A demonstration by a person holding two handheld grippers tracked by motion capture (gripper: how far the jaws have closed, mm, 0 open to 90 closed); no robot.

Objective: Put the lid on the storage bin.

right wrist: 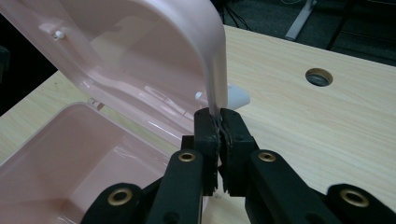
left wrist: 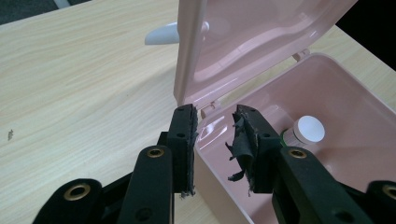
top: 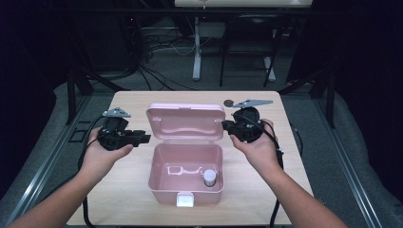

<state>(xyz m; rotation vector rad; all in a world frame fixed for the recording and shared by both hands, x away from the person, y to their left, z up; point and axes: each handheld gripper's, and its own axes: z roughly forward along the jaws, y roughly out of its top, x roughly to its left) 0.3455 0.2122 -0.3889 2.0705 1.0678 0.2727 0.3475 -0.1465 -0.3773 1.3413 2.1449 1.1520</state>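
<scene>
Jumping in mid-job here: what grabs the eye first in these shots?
The pink box at the table's middle, its lid standing open. The right tool is clamped on the lid's edge, while the left tool sits open beside the lid's other side, gripping nothing. A small white-capped bottle stands inside the box near its right wall.

One pink box (open), one jar.
</scene>
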